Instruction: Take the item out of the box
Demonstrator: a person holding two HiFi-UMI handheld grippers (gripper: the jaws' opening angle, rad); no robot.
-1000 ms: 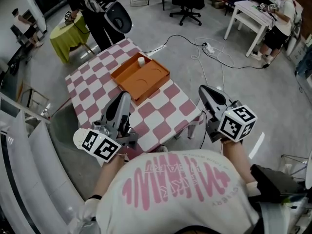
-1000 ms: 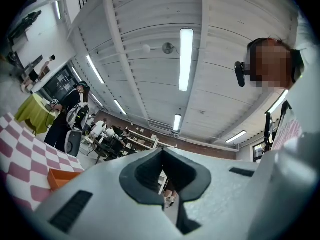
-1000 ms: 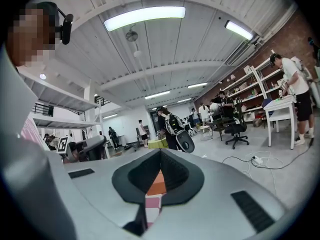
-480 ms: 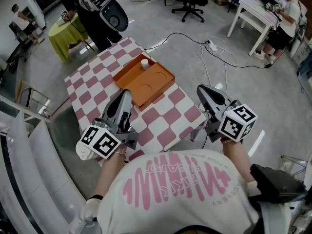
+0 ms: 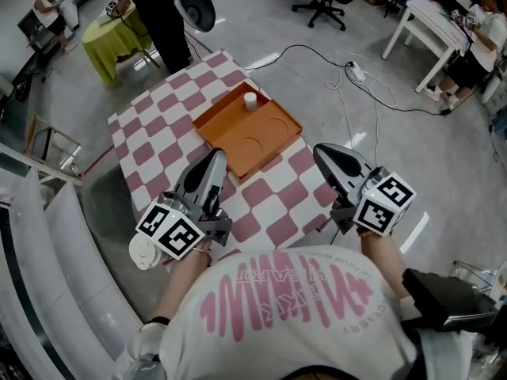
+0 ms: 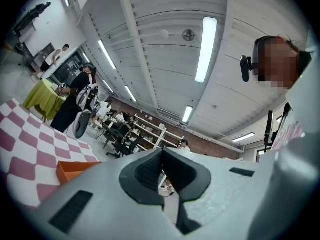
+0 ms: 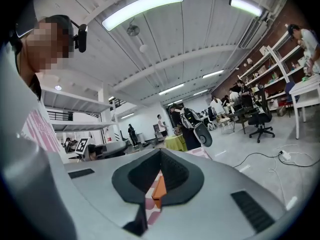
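A: A busy workshop with a grey floor, a cable (image 5: 348, 62) trailing across it, and 1 table (image 5: 150, 145) in pink and white checks. What's on it?

B: 1 orange box (image 5: 273, 137), shallow and open-topped, set askew. The item (image 5: 250, 101), a small white cylinder, stands upright in the box's far corner, close to the walls.

A: And the 2 grippers?

B: Both are on the near side, well apart from the item. The left gripper (image 5: 215, 161) hangs above the table, and in the head view its tip lines up with the box's near edge. How high it is, I can't tell. The right gripper (image 5: 323, 153) is past the table's right edge, over the floor. Each has its jaws clenched together, with nothing between them.

A: Why clenched, if the job is a pick?

B: I'd judge this is the approach, with nothing reached yet. The grippers are carried closed and roughly level. The right gripper view shows a sliver of orange past its closed tips, so it seems aimed at the box.

A: What does the next move need?

B: 1 gripper must open and cross the whole box. The corner puts walls on 2 sides, so coming in from above looks easiest. The item looks light, and a nudge could tip it.
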